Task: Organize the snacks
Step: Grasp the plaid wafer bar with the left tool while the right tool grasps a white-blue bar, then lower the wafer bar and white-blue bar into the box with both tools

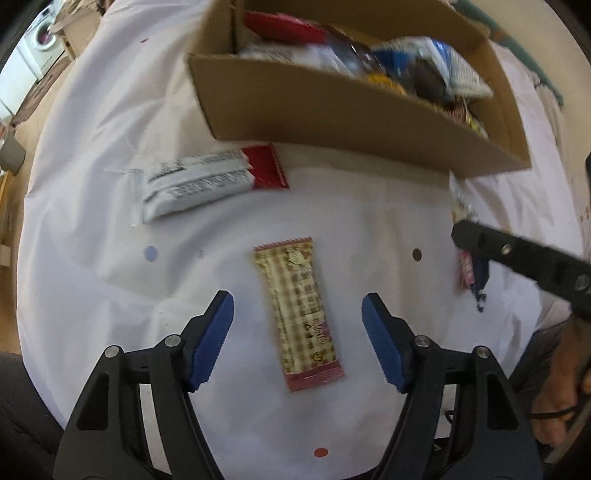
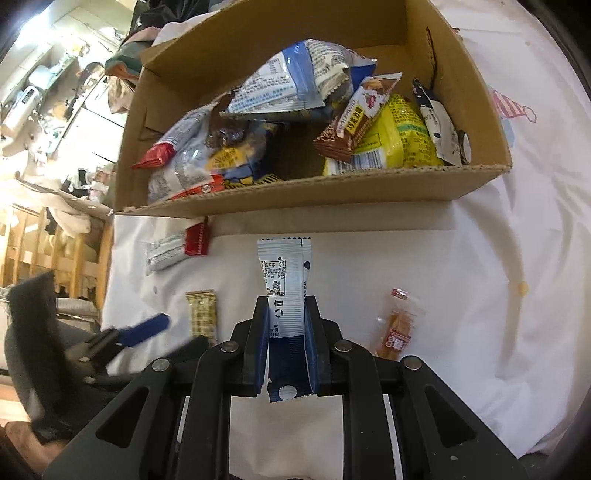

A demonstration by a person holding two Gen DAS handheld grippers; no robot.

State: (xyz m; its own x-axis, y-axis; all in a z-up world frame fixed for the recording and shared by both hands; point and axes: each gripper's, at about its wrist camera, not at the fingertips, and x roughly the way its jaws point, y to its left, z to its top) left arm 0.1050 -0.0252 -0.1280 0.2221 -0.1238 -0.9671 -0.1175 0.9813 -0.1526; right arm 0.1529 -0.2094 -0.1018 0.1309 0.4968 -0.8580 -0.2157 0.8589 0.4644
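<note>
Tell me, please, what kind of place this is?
Probably a lived-in home: a washing machine stands in the background, cluttered shelves fill the room behind, and a cloth-covered table carries the snack box.

Cardboard box [image 2: 314, 192] stands open, loaded with mixed packets. On the white cloth at its 6 o'clock: beige checked bar [image 1: 301, 314] flat, lengthwise; grey-and-red packet [image 1: 207, 182] at its 10 o'clock; white-and-blue sachet [image 2: 286, 280] raised; clear-wrapped orange snack [image 2: 397, 325] at its 3 o'clock

Both wrist views look steeply down, close, sharing the cardboard box [image 1: 332, 110] and tan bar [image 2: 201, 314].
</note>
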